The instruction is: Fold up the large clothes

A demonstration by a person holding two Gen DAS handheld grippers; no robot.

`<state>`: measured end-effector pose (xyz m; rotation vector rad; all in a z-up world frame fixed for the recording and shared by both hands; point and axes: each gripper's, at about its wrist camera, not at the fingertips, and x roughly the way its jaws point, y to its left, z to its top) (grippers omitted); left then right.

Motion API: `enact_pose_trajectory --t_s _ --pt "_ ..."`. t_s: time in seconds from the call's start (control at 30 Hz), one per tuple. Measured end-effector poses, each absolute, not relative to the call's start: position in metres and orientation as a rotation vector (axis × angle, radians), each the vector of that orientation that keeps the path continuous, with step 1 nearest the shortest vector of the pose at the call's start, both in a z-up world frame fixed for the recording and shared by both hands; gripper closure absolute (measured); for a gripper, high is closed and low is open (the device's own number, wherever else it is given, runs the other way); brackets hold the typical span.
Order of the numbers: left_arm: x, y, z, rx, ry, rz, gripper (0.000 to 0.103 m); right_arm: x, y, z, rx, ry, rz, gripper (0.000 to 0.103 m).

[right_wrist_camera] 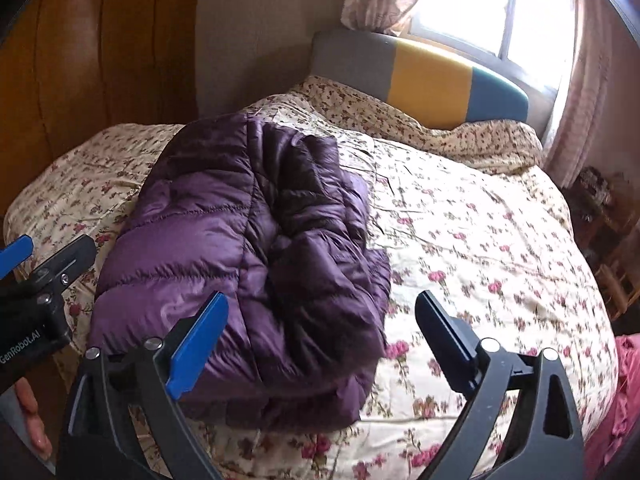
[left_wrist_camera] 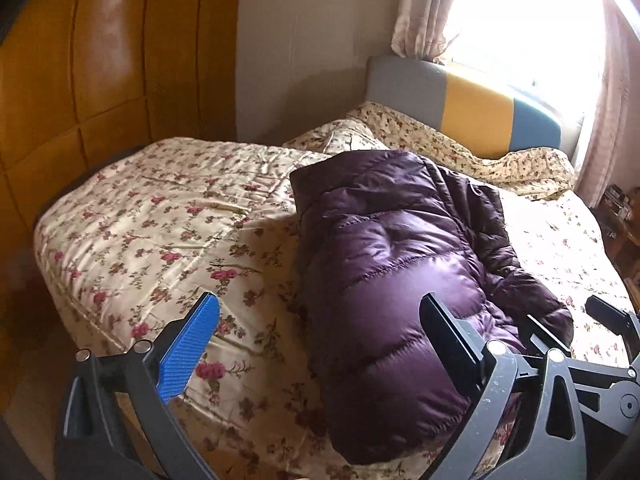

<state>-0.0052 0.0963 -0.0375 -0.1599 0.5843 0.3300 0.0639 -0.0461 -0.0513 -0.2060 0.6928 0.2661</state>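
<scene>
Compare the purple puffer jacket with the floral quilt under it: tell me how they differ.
The purple puffer jacket is plain, glossy and puffy; the floral quilt is cream with rose sprigs and thinner. The jacket is bunched into a folded bundle; the quilt lies spread across the bed. The jacket covers only a patch of the far larger quilt. Both are stitched in quilted lines and have a sheen.

Left gripper [left_wrist_camera: 320,344] and right gripper [right_wrist_camera: 322,340], fingers spread wide, empty.
</scene>
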Motion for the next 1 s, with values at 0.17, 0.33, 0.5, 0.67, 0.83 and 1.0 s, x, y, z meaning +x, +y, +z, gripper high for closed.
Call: enact_pose_trajectory --t_s 0.17,0.33,0.5,0.67,0.83,1.0 --pt "-0.012 0.087 -0.035 -0.161 0.583 0.322 0.004 0.058 -0.061 -0.053 -0.186 0.709 0.260 0.006" --pt "-0.017 0.081 -0.034 -0.166 0.594 0.323 0.004 0.051 -0.070 -0.049 -0.181 0.710 0.270 0.006" --pt "-0.019 0.077 -0.036 -0.139 0.617 0.390 0.004 0.047 -0.072 -0.045 -0.173 0.712 0.279 0.006" --pt "-0.028 0.083 -0.038 -0.157 0.608 0.420 0.004 0.041 -0.070 -0.039 -0.176 0.706 0.296 0.004" --pt "-0.035 0.084 -0.037 -0.159 0.598 0.439 0.004 0.034 -0.066 -0.037 -0.198 0.691 0.308 0.003" --pt "-0.039 0.082 -0.038 -0.157 0.595 0.437 0.004 0.031 -0.063 -0.037 -0.208 0.681 0.313 0.003"
